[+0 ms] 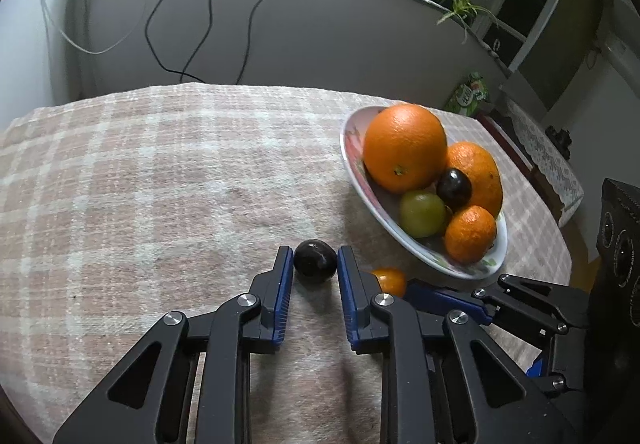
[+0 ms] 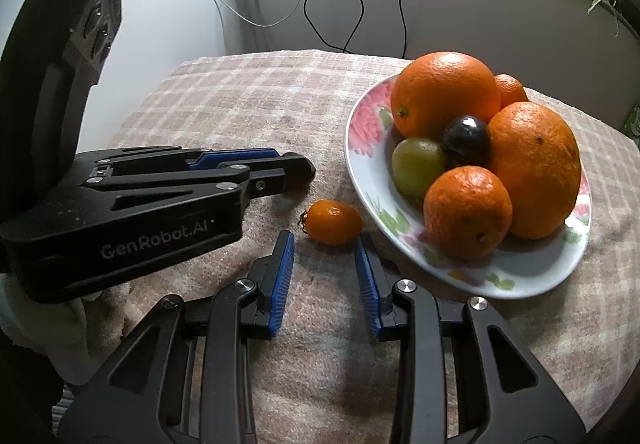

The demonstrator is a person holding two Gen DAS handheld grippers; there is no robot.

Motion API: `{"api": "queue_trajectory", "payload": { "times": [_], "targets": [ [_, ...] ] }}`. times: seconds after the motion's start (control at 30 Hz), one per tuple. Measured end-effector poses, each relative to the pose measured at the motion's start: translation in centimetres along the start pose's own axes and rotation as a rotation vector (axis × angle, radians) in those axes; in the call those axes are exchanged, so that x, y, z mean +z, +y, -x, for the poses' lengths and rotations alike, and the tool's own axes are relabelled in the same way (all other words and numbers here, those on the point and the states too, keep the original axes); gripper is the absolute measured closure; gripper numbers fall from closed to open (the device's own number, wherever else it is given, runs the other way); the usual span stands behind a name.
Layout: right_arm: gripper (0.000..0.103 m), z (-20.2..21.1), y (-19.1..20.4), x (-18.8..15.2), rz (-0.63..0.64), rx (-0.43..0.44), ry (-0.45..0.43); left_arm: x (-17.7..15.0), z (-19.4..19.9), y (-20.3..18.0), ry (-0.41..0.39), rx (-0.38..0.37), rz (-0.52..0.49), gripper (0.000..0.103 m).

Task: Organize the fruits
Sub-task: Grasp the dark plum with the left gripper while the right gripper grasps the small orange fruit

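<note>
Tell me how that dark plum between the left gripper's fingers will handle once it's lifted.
The dark plum looks round and glossy, so it may slip or roll free if the left gripper loosens. It is small, so probably light. The pads meet it only at its sides; a soft skin could bruise under a hard squeeze.

Pink-and-cream plaid cloth (image 1: 160,172), pink-flowered white plate (image 2: 366,132), orange oranges (image 2: 444,92), blue-padded black fingers (image 1: 286,276).

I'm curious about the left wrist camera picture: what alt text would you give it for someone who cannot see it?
The left gripper is shut on a small dark fruit lying on a checked tablecloth. To its right stands a flowered plate of oranges, a green fruit and another dark one, with a small orange tomato on the cloth beside it.
</note>
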State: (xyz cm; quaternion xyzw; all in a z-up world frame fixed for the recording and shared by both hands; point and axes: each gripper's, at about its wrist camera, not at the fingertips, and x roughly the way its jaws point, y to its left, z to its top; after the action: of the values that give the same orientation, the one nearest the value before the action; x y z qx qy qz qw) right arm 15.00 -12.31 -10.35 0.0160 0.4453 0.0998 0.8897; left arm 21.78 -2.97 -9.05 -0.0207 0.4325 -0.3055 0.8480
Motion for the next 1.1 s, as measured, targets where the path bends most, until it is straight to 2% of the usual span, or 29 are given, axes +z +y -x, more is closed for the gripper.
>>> {"api": "queue_trajectory", "payload": {
  "times": [0.6, 0.73, 1.0, 1.03, 1.1],
  "targets": [
    [0.069, -1.2, 1.5, 1.4, 0.06, -0.065, -0.014, -0.4, 0.9, 1.3, -0.028, 0.009, 0.042, 0.082],
    [0.075, -1.2, 1.3, 1.6, 0.052, -0.055, -0.026, -0.4, 1.1, 1.5, -0.033, 0.01, 0.047, 0.082],
    [0.078, -0.4, 1.2, 1.4, 0.053, -0.035, -0.05, -0.7, 1.7, 2.0, -0.045, 0.021, 0.064, 0.082],
    [0.08, -0.2, 1.3, 1.4, 0.054, -0.031, -0.055, -0.7, 1.8, 2.0, -0.047, 0.023, 0.065, 0.082],
    [0.098, 0.2, 1.4, 1.3, 0.059, -0.023, -0.062, -0.8, 2.1, 2.1, -0.05, 0.026, 0.066, 0.082]
  ]
}}
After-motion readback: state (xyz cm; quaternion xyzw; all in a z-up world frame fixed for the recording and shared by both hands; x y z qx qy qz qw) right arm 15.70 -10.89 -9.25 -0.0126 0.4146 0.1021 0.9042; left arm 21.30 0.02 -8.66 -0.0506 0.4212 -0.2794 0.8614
